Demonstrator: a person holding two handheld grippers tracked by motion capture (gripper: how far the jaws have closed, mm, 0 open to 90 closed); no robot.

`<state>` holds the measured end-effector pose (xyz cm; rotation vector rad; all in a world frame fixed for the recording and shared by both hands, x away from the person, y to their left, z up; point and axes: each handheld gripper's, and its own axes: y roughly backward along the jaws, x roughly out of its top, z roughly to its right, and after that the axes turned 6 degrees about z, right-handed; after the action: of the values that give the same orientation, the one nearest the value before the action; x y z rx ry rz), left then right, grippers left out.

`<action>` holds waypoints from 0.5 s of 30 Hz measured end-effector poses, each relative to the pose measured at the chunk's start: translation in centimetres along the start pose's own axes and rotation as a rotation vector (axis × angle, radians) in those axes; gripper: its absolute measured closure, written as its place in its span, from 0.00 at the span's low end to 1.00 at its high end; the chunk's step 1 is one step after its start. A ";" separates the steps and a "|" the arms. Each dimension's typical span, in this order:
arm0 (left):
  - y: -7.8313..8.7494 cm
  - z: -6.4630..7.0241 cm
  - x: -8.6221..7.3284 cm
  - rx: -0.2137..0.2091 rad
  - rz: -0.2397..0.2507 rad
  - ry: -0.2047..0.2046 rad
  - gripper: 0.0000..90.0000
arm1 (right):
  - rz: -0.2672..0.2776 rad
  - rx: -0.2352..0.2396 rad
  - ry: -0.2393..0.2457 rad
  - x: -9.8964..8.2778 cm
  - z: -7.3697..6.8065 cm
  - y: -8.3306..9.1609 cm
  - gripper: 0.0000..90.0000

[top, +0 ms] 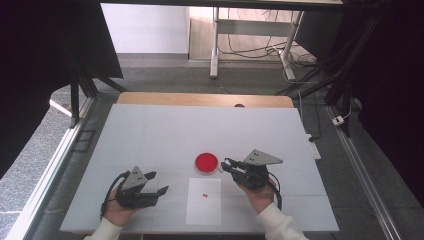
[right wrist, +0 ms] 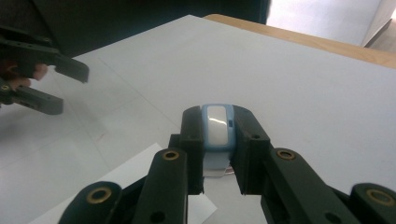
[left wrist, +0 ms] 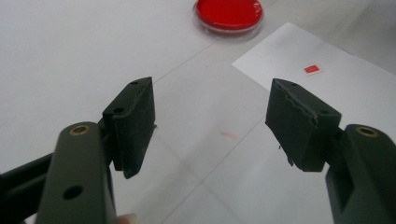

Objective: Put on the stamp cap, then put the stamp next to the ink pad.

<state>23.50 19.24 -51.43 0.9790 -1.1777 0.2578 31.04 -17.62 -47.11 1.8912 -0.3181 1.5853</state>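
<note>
A round red dish (top: 206, 162) (left wrist: 229, 13) sits on the white table (top: 175, 130). Just in front of it lies a white sheet of paper (top: 204, 210) (left wrist: 336, 98) with a tiny red square (top: 205, 194) (left wrist: 312, 69) on it. My left gripper (top: 159, 182) (left wrist: 212, 100) stands open to the left of the sheet, with nothing between its jaws. My right gripper (top: 226, 165) (right wrist: 218, 119) is to the right of the dish, shut on a small blue-and-white tool (right wrist: 217, 127). The right gripper view also has the left gripper (right wrist: 44, 81) at its far left.
A wooden strip (top: 205, 99) (right wrist: 303, 39) borders the table's far edge. A faint pink mark (left wrist: 229, 134) is on the tabletop between the left jaws. Beyond the table are desk legs and cables (top: 250, 47) on the floor.
</note>
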 end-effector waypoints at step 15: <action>-0.1 -0.8 -0.5 -0.007 -0.019 0.018 0.36 | -0.010 -0.046 0.043 0.2 1.2 -0.1 0.84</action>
<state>23.85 19.94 -51.92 0.9791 -1.1518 0.2465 32.14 -18.22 -47.02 1.8192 -0.3232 1.5963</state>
